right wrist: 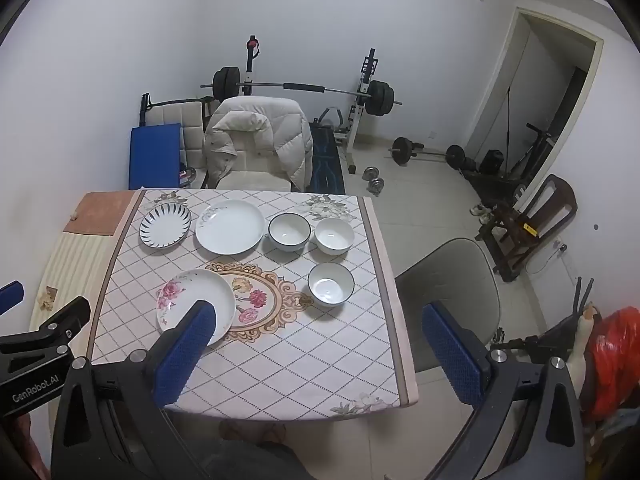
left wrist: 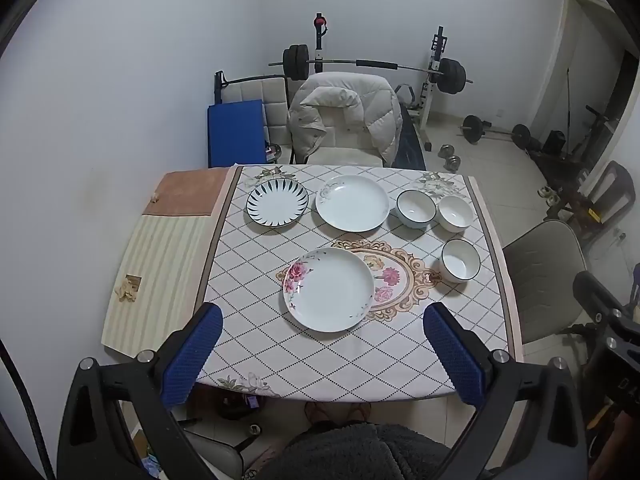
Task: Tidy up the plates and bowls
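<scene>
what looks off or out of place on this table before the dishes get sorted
Nothing among the dishes: three plates and three bowls sit upright and apart, unchipped, with no spills. The odd spot is the striped covering left of the tablecloth: a torn patch shows near its left edge, with a smaller one on the brown mat behind.

I count three plates on my table (left wrist: 492,240): one striped plate (left wrist: 277,203) with dark radiating marks, one plain white plate (left wrist: 352,203), one floral plate (left wrist: 329,289) with pink flowers. Three bowls: a pale blue bowl (left wrist: 416,208), a white bowl (left wrist: 456,213) touching or just beside it, and a dark-rimmed bowl (left wrist: 461,260) set apart nearer me. Six dishes in all. One patterned tablecloth (left wrist: 256,344). Two grippers of mine: left gripper (left wrist: 322,350) and right gripper (right wrist: 316,350), two blue pads each. One jacket-draped chair (left wrist: 346,120), one grey chair (left wrist: 540,280).
</scene>
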`<action>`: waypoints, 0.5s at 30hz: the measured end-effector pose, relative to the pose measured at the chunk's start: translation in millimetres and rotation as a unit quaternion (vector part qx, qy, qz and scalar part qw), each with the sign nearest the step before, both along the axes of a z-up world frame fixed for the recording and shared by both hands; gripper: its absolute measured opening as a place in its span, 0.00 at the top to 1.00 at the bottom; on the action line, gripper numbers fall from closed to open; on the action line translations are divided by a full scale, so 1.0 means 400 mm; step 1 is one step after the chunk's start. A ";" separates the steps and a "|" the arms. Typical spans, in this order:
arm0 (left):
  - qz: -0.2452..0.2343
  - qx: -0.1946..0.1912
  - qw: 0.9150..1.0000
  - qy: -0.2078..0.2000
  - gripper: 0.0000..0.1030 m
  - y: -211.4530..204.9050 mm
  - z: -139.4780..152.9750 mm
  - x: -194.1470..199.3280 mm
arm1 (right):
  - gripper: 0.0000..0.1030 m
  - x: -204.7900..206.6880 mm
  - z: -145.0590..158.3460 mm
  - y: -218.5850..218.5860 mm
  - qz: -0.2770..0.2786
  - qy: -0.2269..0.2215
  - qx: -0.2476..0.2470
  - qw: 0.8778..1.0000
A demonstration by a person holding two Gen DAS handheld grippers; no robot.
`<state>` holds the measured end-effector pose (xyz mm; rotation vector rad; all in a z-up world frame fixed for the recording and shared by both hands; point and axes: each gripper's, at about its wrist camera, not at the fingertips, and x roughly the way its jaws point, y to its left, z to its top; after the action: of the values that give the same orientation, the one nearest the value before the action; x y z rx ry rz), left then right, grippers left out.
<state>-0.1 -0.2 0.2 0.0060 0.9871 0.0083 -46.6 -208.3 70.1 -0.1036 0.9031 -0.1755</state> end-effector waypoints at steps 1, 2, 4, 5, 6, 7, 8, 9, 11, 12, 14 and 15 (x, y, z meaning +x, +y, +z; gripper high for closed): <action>0.000 0.000 1.000 0.000 0.00 0.001 0.000 0.000 | 0.00 0.000 0.000 0.000 0.000 0.000 0.000 1.000; 0.001 0.000 1.000 -0.001 0.00 0.002 0.001 0.000 | 0.00 0.000 0.000 -0.001 0.000 -0.001 0.000 1.000; 0.003 0.000 1.000 -0.001 0.00 0.004 0.002 0.001 | 0.00 0.000 0.000 0.000 0.000 -0.003 -0.004 1.000; 0.002 0.000 1.000 -0.001 0.00 0.005 0.002 0.001 | 0.00 0.000 0.000 0.000 0.000 -0.003 -0.004 1.000; 0.003 0.001 1.000 -0.002 0.00 -0.004 0.004 0.002 | 0.00 0.000 0.000 0.000 0.000 -0.003 -0.003 1.000; 0.004 0.001 1.000 -0.002 0.00 -0.007 0.005 0.003 | 0.00 0.000 0.000 0.000 0.000 -0.003 -0.004 1.000; 0.002 0.003 1.000 -0.003 0.00 -0.008 0.005 0.002 | 0.00 0.000 -0.001 0.001 0.000 -0.003 -0.003 1.000; 0.003 0.003 1.000 -0.003 0.00 -0.008 0.003 -0.003 | 0.00 0.000 0.000 0.000 0.000 -0.002 -0.002 1.000; 0.001 0.004 1.000 -0.004 0.00 -0.005 0.002 -0.003 | 0.00 0.001 -0.001 -0.001 -0.001 0.000 0.003 1.000; 0.000 0.004 1.000 -0.004 0.00 -0.004 0.002 -0.004 | 0.00 0.001 0.000 -0.001 -0.001 0.001 0.005 1.000; -0.001 0.005 1.000 -0.005 0.00 -0.004 0.001 -0.007 | 0.00 -0.003 0.001 0.004 -0.002 0.000 0.005 1.000; -0.001 0.005 1.000 -0.006 0.00 -0.003 -0.001 -0.008 | 0.00 -0.003 0.001 0.004 -0.002 0.000 0.006 1.000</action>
<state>-3.4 -1.2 -0.1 0.0158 0.9757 0.0111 -48.0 -206.8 70.5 -0.0914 0.9051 -0.1743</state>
